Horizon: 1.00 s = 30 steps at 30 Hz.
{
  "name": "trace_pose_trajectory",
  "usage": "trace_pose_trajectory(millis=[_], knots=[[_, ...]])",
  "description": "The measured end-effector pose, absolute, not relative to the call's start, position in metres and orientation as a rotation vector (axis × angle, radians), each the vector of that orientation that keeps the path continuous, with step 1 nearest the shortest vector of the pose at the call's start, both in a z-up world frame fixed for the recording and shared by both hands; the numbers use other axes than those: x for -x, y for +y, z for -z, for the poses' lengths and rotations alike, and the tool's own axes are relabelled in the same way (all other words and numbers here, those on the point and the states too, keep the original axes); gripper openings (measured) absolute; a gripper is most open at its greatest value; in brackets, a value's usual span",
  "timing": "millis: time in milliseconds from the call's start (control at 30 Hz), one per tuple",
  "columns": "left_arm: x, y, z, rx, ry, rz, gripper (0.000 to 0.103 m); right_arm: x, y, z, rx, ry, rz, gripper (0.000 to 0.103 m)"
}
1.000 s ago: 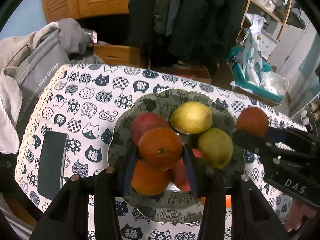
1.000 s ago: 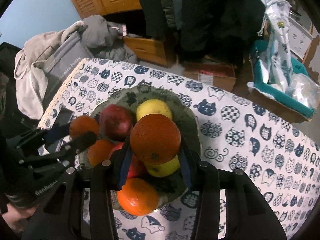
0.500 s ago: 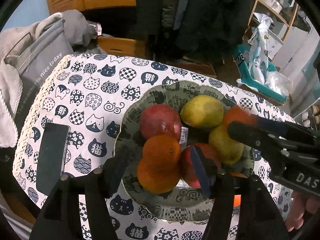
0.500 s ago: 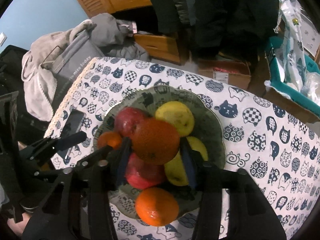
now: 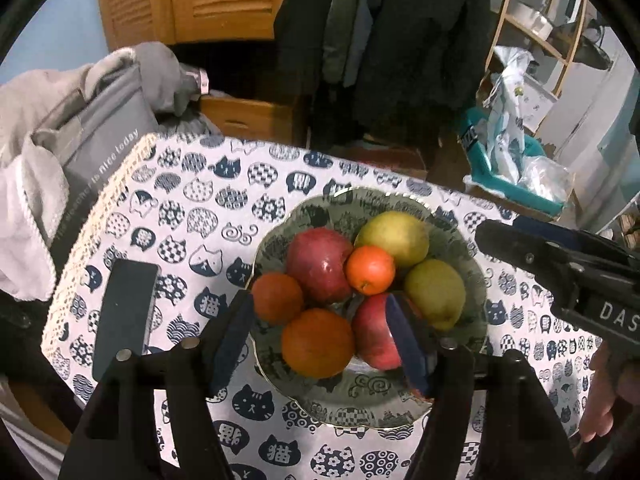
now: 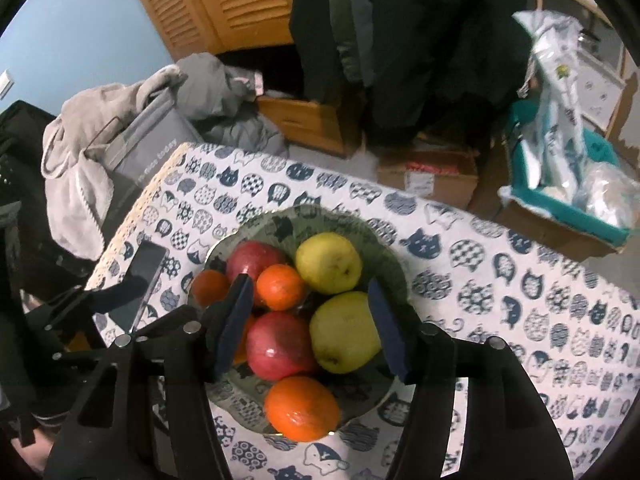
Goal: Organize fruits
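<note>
The plate [image 5: 280, 240] sits on the cat-print tabletop [image 5: 192, 208] and holds all the fruit. At its far rim lie a red apple [image 5: 318, 264] and a yellow pear [image 5: 394, 236], with a small orange [image 5: 370, 270] resting on top between them. A second pear [image 5: 434, 294] lies at the plate's right side, a second apple [image 5: 374, 334] toward its near middle, an orange [image 5: 277, 298] at its left and a bigger orange [image 5: 318, 342] at its near left. One more orange [image 6: 302, 408] sits at the plate's near rim in the right wrist view.

The left gripper [image 5: 320, 340] hangs over the plate's near side, jaws opening, pads clear of the fruit below. The right gripper [image 6: 308, 328] hangs over the plate's middle, jaws opening too, gripping nothing. A phone [image 5: 124, 312] lies on the tabletop left of the plate.
</note>
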State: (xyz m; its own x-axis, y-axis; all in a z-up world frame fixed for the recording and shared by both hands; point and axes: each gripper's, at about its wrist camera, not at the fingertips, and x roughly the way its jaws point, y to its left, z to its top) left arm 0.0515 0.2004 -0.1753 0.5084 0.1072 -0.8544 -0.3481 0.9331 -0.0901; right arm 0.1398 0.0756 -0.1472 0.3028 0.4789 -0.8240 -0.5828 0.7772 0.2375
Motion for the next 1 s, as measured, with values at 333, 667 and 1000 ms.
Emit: trace_pose_trajectory(millis=[333, 667, 1000], knots=[[-0.034, 0.191, 0.129, 0.233, 0.894, -0.269, 0.078, -0.124, 0.054, 0.099, 0.148, 0.925, -0.642, 0.069], [-0.020, 0.184, 0.087, 0.221, 0.805, -0.264, 0.080, -0.099, 0.033, 0.057, 0.169, 0.825, -0.603, 0.073], [-0.003, 0.171, 0.049, 0.173, 0.711, -0.269, 0.088, -0.081, 0.007, 0.020, 0.156, 0.728, -0.567, 0.081]])
